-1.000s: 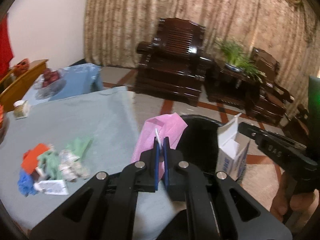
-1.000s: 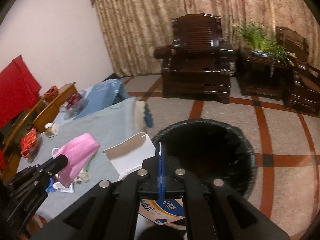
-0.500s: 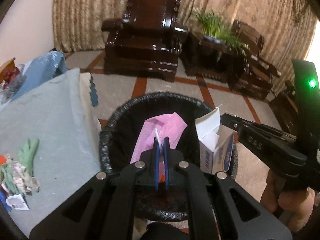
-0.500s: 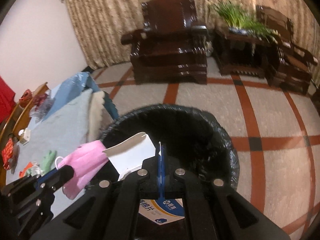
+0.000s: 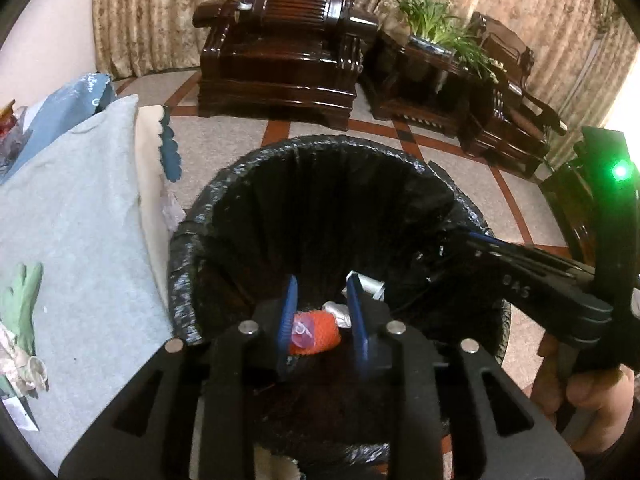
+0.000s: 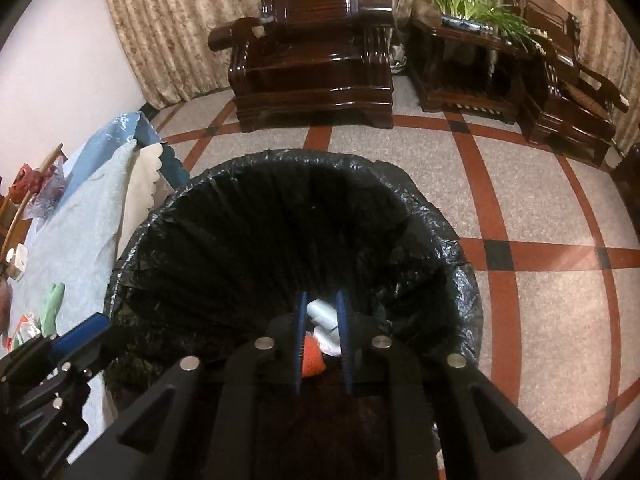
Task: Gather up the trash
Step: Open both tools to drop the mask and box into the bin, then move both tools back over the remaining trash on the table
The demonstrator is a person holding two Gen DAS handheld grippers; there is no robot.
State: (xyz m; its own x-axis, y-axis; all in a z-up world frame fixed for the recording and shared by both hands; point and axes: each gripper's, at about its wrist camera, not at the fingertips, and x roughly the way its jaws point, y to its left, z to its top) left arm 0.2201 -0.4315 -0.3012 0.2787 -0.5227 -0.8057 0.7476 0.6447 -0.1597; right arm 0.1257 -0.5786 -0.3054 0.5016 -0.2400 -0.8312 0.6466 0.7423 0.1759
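Note:
The black-lined trash bin [image 5: 320, 144] [image 6: 280, 156] sits right below both grippers. My left gripper [image 5: 322, 280] hangs over its mouth, jaws opening, nothing between them. My right gripper [image 6: 321, 296] is beside it over the bin, jaws also opening and empty; its tip [image 5: 476, 240] shows in the left wrist view. The left gripper's blue pad [image 6: 84, 330] shows in the right wrist view. An orange piece of trash [image 5: 316, 332] [image 6: 312, 356] and white scraps [image 5: 338, 312] [image 6: 324, 312] lie at the bin's bottom. A green glove [image 5: 20, 296] [image 6: 52, 304] and other litter lie on the table.
The table with a pale blue cloth [image 5: 80, 220] stands left of the bin, touching it. A dark wooden armchair [image 5: 280, 40], a plant stand [image 5: 432, 52] and a second chair [image 5: 512, 92] line the curtain wall. A person's hand [image 5: 588, 392] holds the right gripper.
Both grippers moved from the table edge to over the bin and sank toward it. The pink mask and the white box left the jaws, which have parted.

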